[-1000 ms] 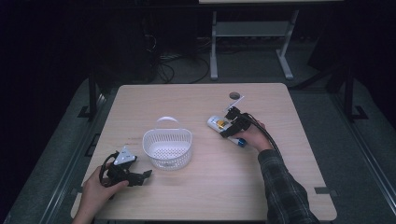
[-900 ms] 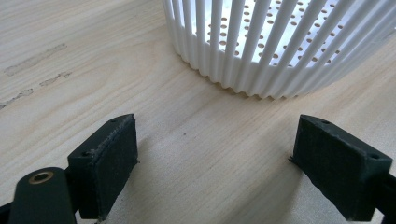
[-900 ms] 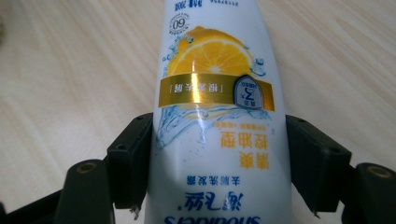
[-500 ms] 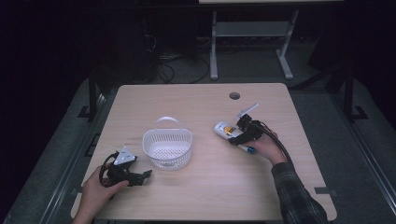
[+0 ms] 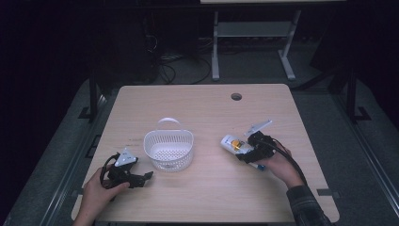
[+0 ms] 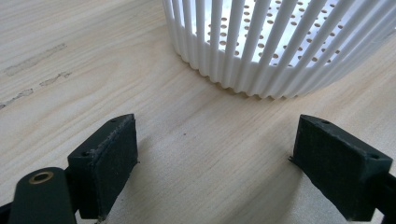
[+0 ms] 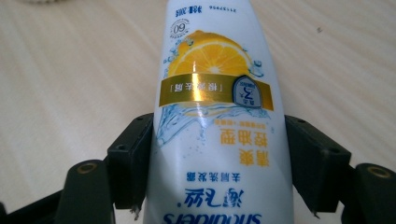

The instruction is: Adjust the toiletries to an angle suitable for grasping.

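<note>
- The right gripper (image 5: 244,151) is clamped on a white shampoo bottle (image 5: 234,144); in the right gripper view both black pads press the bottle's (image 7: 219,116) sides, just below the gold band and the lemon picture
- Seen from above, the bottle sticks out of the jaws toward about 10 o'clock, low over the table (image 5: 197,108), at roughly 4 o'clock from the tabletop's middle
- The right hand (image 5: 277,165) holds the gripper from behind, its cable trailing back along the sleeve
- Outward at 9 o'clock from the bottle stands the white slatted basket (image 5: 168,149), upright, with its handle arching over the far rim, and bare wood lies between the two
- The left gripper (image 5: 143,178) rests at 7 o'clock of the basket with its jaws spread wide and nothing between them; in the left gripper view the basket's wall (image 6: 280,51) rises just ahead of the pads without touching them
- Step in hand, as I judge it: carrying the gripped bottle toward the basket
- The next move likely calls for a lift high enough to clear the rim and handle, a swing toward 9 o'clock, then a lowering before the jaws let go
- The idle gripper sits close enough to steady the light basket if it slides
</note>
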`<state>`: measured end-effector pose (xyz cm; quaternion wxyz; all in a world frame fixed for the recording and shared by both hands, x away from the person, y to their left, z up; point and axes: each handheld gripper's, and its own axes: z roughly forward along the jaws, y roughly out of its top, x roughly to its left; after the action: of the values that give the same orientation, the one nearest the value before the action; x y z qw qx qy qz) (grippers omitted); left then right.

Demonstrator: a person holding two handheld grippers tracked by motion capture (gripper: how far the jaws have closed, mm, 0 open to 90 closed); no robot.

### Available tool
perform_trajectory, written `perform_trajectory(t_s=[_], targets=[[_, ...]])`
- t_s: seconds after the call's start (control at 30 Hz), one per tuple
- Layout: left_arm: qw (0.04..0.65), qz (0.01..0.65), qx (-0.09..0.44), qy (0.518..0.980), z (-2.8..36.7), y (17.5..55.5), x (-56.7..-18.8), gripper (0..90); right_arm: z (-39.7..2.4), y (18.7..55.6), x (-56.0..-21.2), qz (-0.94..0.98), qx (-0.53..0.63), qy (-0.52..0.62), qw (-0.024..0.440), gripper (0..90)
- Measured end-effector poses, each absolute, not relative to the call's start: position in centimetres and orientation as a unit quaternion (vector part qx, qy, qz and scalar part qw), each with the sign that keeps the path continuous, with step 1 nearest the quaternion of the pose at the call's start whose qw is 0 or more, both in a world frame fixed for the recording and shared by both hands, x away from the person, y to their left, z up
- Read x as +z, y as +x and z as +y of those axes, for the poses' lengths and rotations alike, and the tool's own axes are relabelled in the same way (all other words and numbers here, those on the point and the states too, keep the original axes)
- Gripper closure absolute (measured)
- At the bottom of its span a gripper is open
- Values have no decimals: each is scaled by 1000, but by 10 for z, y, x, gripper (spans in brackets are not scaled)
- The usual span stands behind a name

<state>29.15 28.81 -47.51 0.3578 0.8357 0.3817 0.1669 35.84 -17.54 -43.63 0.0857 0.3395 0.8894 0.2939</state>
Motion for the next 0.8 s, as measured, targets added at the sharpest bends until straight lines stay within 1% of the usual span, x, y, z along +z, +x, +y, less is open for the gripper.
perform_trajectory(t_s=[0.03,0.07,0.27,0.47,0.8], targets=[[358,382,167,836,288,292,-475,130,-175,358,-436,889,294,340,86,302],[358,382,167,835,288,292,-475,130,-178,347,-438,890,294,338,85,302],[357,382,167,836,288,292,-475,130,-183,325,-441,889,300,335,83,302],[357,382,167,836,288,292,-475,130,-185,307,-443,892,296,331,82,302],[359,381,168,835,288,292,-475,130,-188,298,-453,895,291,330,78,300]])
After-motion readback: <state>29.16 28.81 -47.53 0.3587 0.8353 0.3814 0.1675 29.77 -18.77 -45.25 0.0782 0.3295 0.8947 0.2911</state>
